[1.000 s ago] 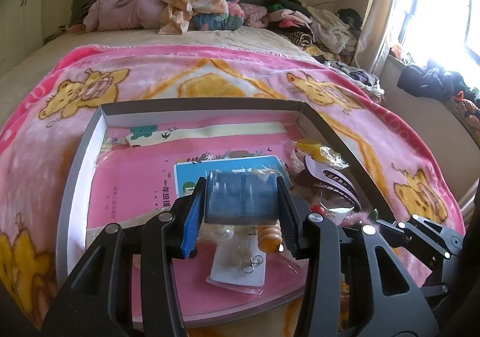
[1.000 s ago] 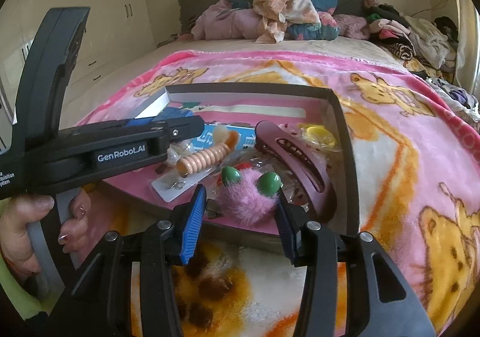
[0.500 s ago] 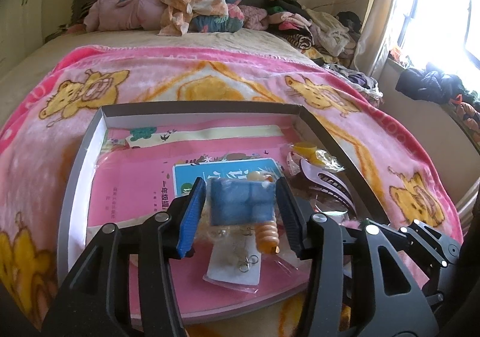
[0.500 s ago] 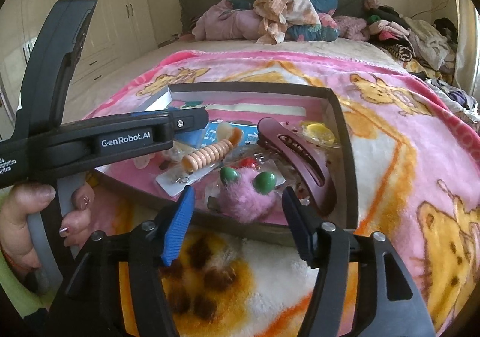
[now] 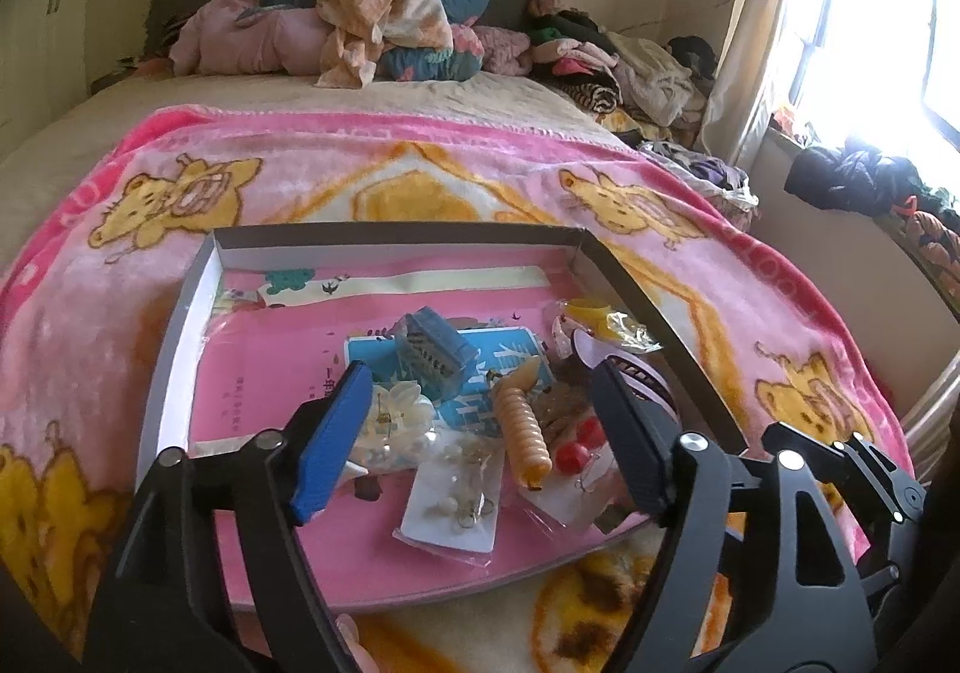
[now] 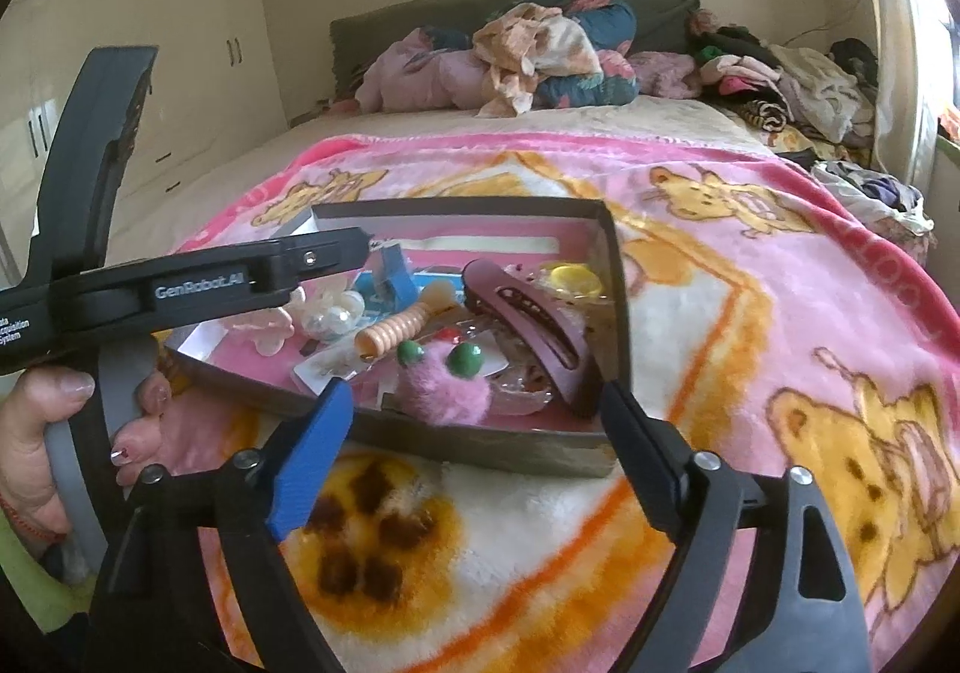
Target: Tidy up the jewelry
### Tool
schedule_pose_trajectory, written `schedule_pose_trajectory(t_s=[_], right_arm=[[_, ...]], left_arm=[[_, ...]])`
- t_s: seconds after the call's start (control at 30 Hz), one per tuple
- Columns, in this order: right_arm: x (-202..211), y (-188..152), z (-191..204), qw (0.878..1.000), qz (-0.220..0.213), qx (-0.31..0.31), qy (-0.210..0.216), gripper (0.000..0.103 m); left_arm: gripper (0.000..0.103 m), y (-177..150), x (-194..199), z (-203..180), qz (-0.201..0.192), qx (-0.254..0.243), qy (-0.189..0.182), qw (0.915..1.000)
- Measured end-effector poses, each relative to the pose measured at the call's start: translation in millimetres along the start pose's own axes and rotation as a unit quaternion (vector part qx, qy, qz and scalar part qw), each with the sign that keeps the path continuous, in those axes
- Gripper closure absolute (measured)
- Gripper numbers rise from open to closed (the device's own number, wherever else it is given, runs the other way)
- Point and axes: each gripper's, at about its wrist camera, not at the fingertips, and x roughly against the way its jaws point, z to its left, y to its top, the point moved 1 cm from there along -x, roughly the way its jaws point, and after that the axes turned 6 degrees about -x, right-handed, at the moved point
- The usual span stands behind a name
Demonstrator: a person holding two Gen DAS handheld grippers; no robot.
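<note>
Nearest, two hand-held grippers point at a shallow box (image 5: 180, 325) on a bed's pink bear blanket (image 6: 780, 277). The left hand-held gripper (image 5: 480, 433) has just been opening; its jaws stand apart over an orange ridged hair clip (image 5: 528, 433), touching nothing. The right hand-held gripper (image 6: 474, 457) has also just been opening, nothing between its jaws, before the box's near wall. Only the right view shows one pink fluffy clip (image 6: 444, 391) with two green beads; only the left shows one earring card (image 5: 456, 499). Farther in lie one mauve hair claw (image 6: 528, 325) and one blue clip (image 5: 432, 355).
</note>
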Motion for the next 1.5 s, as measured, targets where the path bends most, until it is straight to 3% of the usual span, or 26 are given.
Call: schedule_pose_trajectory(t_s=[0.37,0.77,1.1,1.5], right_arm=[[31.9,-0.8,-5.5,0.999,-0.033,-0.015,-0.016,0.008],[62.8,-6.1,8.7,0.997,-0.068,-0.002,-0.024,0.007],[83.2,-23.9,19.8,0.994,-0.101,0.005,-0.029,0.007],[102.1,-54.9,26.0,0.988,-0.15,0.018,-0.044,0.007]], left_arm=[[0.013,-4.9,37.6,-5.8,-0.022,0.0,0.003,0.9997],[0.012,-26.6,71.0,-3.1,-0.029,0.01,0.022,0.9993],[0.012,-54.0,99.0,3.1,-0.057,0.013,0.059,0.9966],[0.012,-79.8,132.0,-1.4,-0.092,0.002,0.076,0.9928]])
